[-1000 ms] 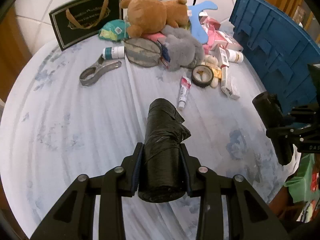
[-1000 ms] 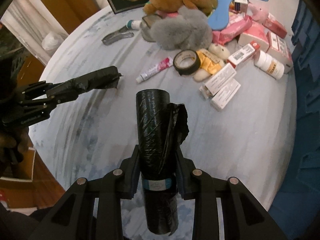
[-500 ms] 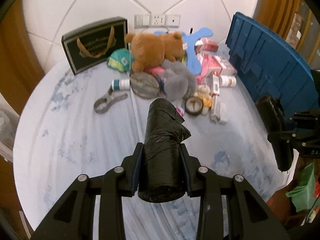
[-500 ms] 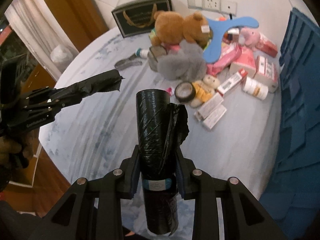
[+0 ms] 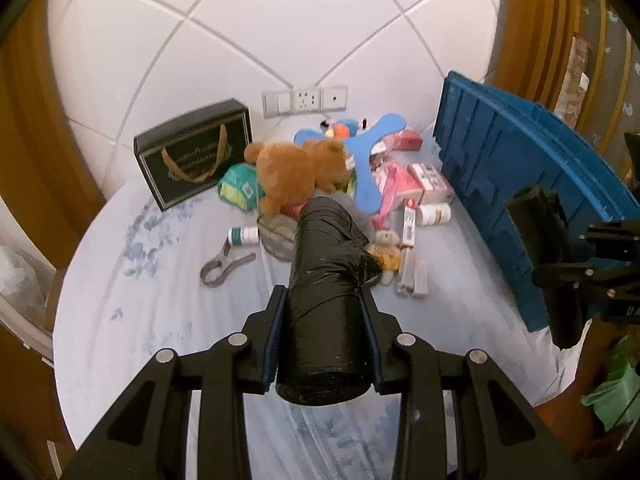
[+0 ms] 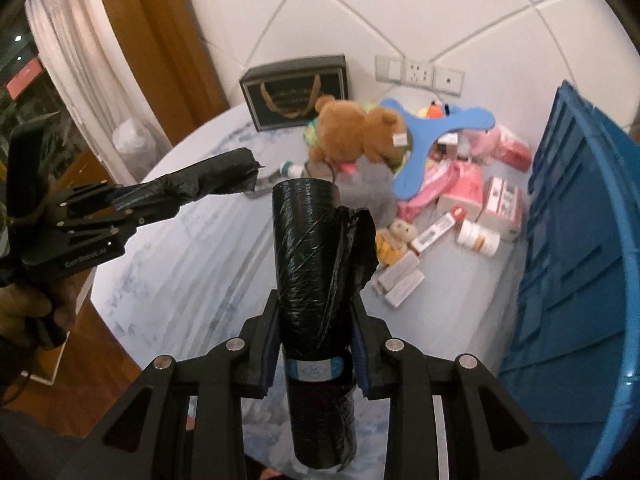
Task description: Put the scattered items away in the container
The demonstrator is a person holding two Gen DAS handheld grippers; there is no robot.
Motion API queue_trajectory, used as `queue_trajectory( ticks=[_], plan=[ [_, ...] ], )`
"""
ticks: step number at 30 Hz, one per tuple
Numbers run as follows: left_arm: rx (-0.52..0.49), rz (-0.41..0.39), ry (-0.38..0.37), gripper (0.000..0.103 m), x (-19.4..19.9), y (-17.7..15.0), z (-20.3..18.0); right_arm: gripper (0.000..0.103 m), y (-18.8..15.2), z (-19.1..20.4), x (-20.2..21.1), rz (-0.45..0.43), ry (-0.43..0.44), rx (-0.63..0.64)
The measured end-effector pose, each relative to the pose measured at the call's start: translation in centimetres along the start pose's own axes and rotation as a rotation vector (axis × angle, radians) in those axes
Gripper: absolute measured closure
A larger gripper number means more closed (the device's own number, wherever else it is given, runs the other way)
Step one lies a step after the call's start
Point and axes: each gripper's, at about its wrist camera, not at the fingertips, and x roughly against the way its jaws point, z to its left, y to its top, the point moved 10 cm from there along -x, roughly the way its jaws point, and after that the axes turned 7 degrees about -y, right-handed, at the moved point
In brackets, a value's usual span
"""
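The left gripper [image 5: 323,332] pinches a roll of black bin bags [image 5: 325,304] between its two pads, the roll pointing forward and raised above the counter [image 5: 168,280]. The right gripper [image 6: 314,344] clamps a second black bag roll [image 6: 312,264] in the same way; a loose flap hangs off that roll's right side and a pale blue label band circles it near the pads. Both rolls are held in the air, clear of the pale blue-patterned cloth on the round counter.

Beyond them lies the scattered pile. A brown teddy bear [image 5: 298,172] lies on top, with a blue boomerang-shaped toy [image 5: 370,152] just beside it and grey plush [image 6: 374,184] under it. Pink and white boxes [image 5: 408,184], a white pill bottle [image 5: 434,213] and two flat packets [image 6: 400,282] sit to the right of the pile. A metal clamp [image 5: 224,266] lies apart on the left. A dark gift bag [image 5: 196,158] stands against the wall.

The blue crate [image 5: 520,184] stands at the counter's right edge, near the boxes.
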Motion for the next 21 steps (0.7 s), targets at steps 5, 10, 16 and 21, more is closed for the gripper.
queue_trajectory(
  ticks=[5, 10, 16, 21],
  plan=[
    [-0.023, -0.032, 0.011, 0.069, 2.2, 1.8, -1.6, 0.073, 0.9, -0.3, 2.7, -0.051, 0.002, 0.006],
    [-0.031, -0.076, 0.026, 0.069, 4.1, 3.7, -2.5, 0.073, 1.8, -1.1, 5.1, -0.102, -0.015, 0.006],
    [-0.056, -0.133, 0.034, 0.069, 5.9, 6.9, -4.5, 0.073, 3.2, -3.1, 8.7, -0.173, -0.024, -0.012],
    [-0.094, -0.172, 0.022, 0.069, 6.3, 10.1, -7.5, 0.073, 4.2, -5.8, 11.9, -0.237, -0.037, -0.047]
  ],
)
